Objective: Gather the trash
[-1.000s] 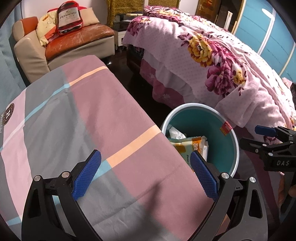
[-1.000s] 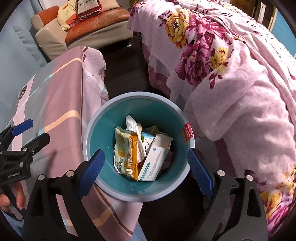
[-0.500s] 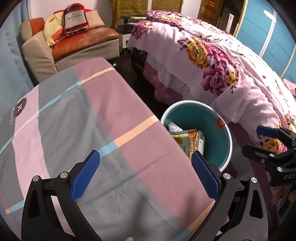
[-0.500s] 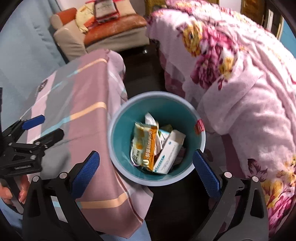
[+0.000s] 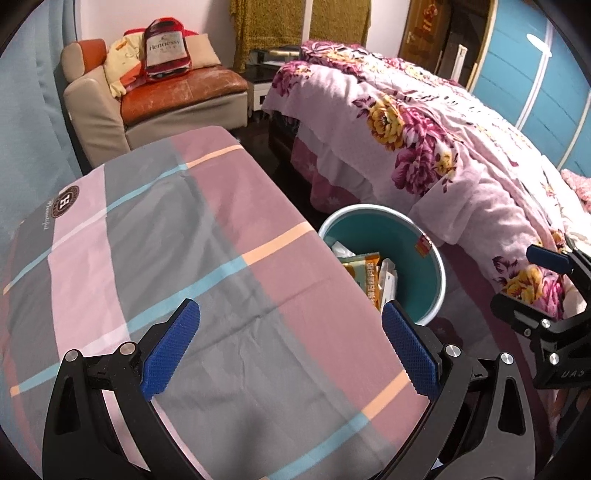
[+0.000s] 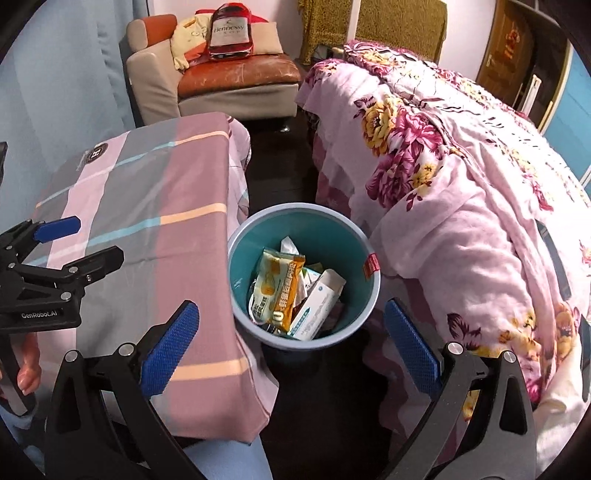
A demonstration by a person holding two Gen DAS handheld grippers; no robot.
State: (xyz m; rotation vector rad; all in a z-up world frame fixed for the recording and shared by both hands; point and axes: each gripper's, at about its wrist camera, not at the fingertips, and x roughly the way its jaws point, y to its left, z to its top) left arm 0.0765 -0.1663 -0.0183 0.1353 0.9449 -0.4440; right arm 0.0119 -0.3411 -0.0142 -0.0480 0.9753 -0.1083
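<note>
A teal trash bin (image 6: pixel 242 258) stands on the dark floor between the table and the bed. It holds an orange snack wrapper (image 6: pixel 280 288), a white and teal box (image 6: pixel 317 306) and crumpled paper. The bin also shows in the left wrist view (image 5: pixel 424 273). My right gripper (image 6: pixel 291 339) is open and empty, above and in front of the bin. My left gripper (image 5: pixel 291 343) is open and empty, above the table's plaid cloth (image 5: pixel 166 240). Each gripper shows in the other's view: the left (image 6: pixel 70 243), the right (image 5: pixel 532 280).
A bed with a pink floral blanket (image 6: pixel 461 184) stands right of the bin. An orange and beige sofa (image 6: pixel 229 74) with a bottle-shaped cushion (image 6: pixel 229 33) stands at the back. A blue curtain (image 6: pixel 74 74) hangs at the left.
Both grippers have pulled back and up from the bin, which now looks smaller and farther. Both stay open and empty.
</note>
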